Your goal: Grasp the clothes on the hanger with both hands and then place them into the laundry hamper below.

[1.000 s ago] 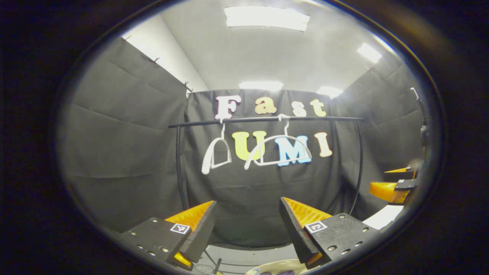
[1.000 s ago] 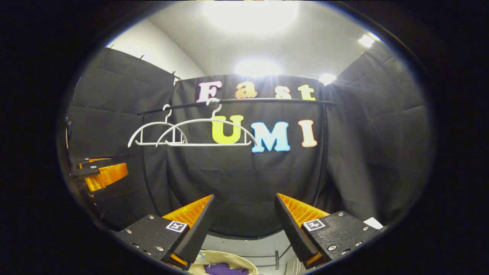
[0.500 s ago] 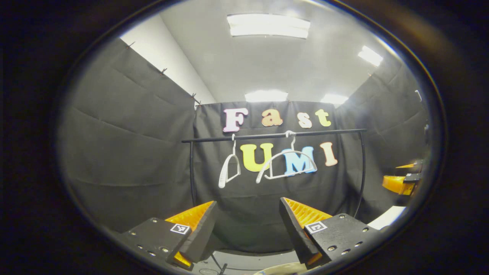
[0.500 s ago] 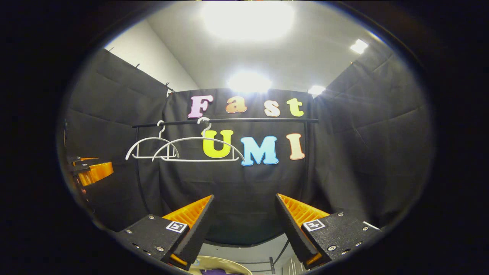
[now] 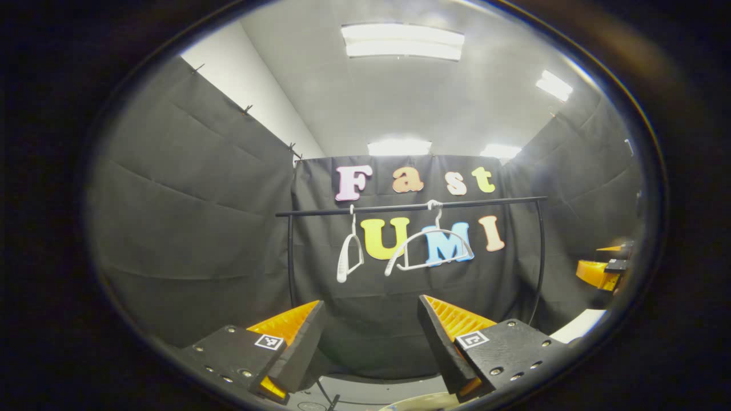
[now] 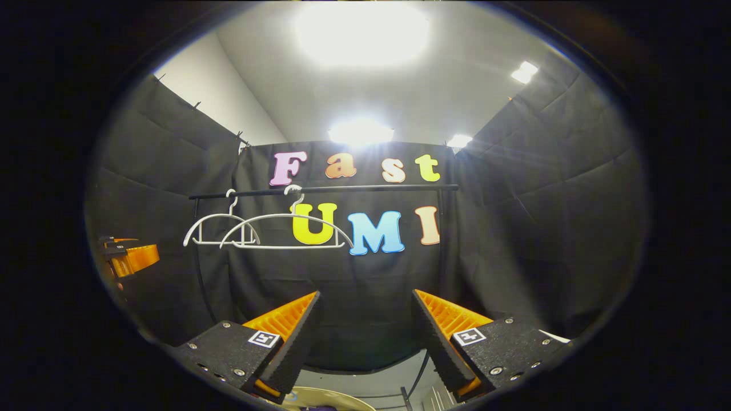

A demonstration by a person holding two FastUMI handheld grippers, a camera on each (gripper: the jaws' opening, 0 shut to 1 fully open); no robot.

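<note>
Both grippers have drawn back from the black rail (image 5: 411, 206), left gripper (image 5: 365, 337) and right gripper (image 6: 362, 334) spread wide, gripping nothing. Two bare white plastic hangers (image 6: 285, 228) hang there; the cream hamper's rim (image 6: 320, 395), purple cloth inside, sits below, so the drop looks done.

In the left gripper view, a rail (image 5: 411, 205) is seen spanning the far wall, with two hangers hung from it: one hanger (image 5: 349, 251) to the left, a second hanger (image 5: 431, 248) just right of it. The left gripper (image 5: 365, 337) is held near, well below the rail, and the right gripper (image 5: 599, 271) is seen far to the right. The rim of the laundry hamper (image 5: 417, 403) lies below, between the near fingers. In the right gripper view, the right gripper (image 6: 362, 334) is held near and the left gripper (image 6: 128, 257) appears at the far left, beside the leftmost hanger (image 6: 220, 231).
</note>
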